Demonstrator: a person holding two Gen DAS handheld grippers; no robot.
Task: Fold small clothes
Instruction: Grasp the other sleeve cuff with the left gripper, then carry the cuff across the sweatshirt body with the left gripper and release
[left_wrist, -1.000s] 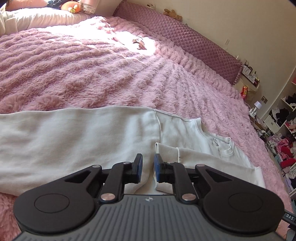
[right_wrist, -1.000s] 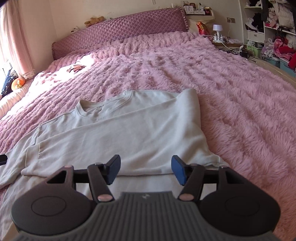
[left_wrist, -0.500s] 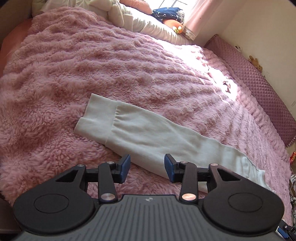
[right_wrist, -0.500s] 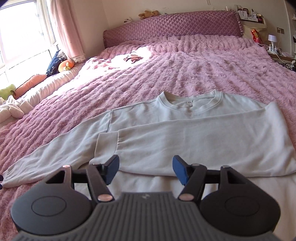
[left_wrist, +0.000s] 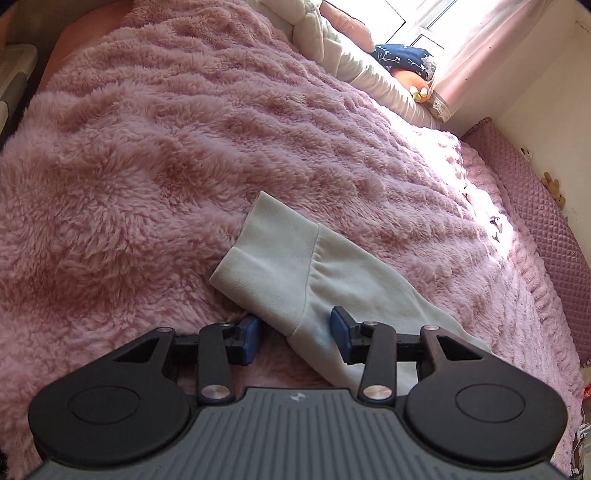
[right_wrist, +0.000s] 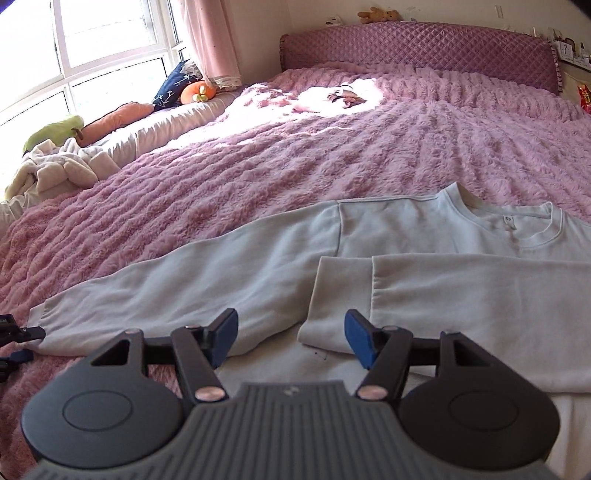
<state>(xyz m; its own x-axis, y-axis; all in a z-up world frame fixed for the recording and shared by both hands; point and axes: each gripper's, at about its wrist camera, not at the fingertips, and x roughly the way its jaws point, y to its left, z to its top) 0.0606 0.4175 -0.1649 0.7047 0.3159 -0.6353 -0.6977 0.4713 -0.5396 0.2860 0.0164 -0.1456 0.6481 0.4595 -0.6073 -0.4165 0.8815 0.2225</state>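
Note:
A pale grey-white sweatshirt (right_wrist: 424, 236) lies flat on the bed, neck away from me. One sleeve is folded across its body, and that sleeve's cuff (right_wrist: 340, 295) ends just ahead of my right gripper (right_wrist: 291, 338). The right gripper is open, its pads touching nothing. The other sleeve (right_wrist: 184, 273) stretches out to the left. Its ribbed cuff (left_wrist: 273, 254) lies under my left gripper (left_wrist: 295, 338). The left jaws are opening, and the sleeve's near edge sits between them unpressed. In the right wrist view my left gripper (right_wrist: 20, 344) shows at the left edge by that cuff.
A fluffy pink bedspread (left_wrist: 147, 166) covers the whole bed. A quilted purple headboard (right_wrist: 424, 44) runs along the far end. Pillows and plush toys (right_wrist: 192, 92) line the window side, with a white bundle of cloth (right_wrist: 62, 166) nearer. A small dark item (right_wrist: 343, 96) lies in the sun patch.
The left gripper swung from the shirt's body out to the stretched sleeve's cuff, rolled, and its jaws widened. The right gripper slid left along the shirt to the folded sleeve's cuff.

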